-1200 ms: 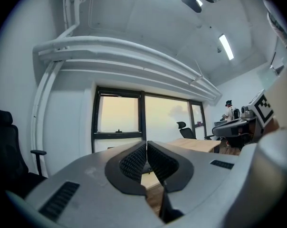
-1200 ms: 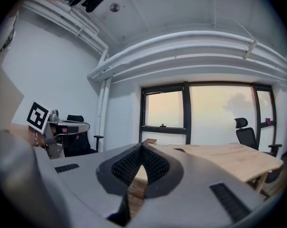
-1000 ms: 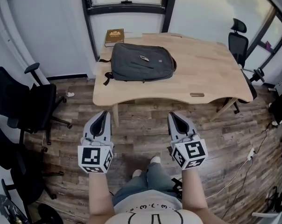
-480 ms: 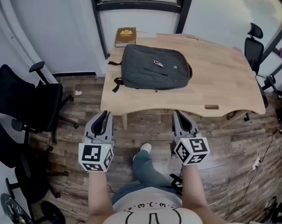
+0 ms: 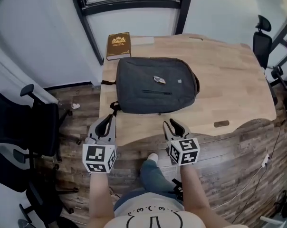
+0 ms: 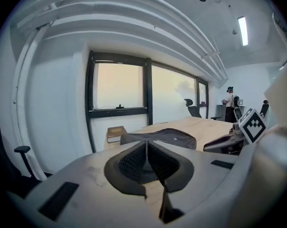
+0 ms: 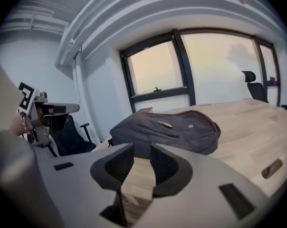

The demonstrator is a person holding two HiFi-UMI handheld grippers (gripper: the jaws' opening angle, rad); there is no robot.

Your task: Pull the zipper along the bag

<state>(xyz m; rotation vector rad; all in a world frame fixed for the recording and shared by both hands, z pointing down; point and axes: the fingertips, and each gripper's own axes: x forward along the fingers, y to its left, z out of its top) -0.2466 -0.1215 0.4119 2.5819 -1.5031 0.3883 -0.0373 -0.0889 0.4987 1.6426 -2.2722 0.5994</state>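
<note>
Lying flat on the table (image 5: 229, 94), bag (image 5: 155, 85) is untouched. Short of its near edge: left gripper (image 5: 106, 121), jaws together, empty; right gripper (image 5: 173, 124), jaws just opening, gap empty. Risk: unbraced, bag likely drags instead of unzipping.

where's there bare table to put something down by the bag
The widest bare wood is the right half of the table, between the backpack and the right edge. A narrower strip runs along the near edge. The back left corner is crowded: the book lies just behind the backpack.
</note>
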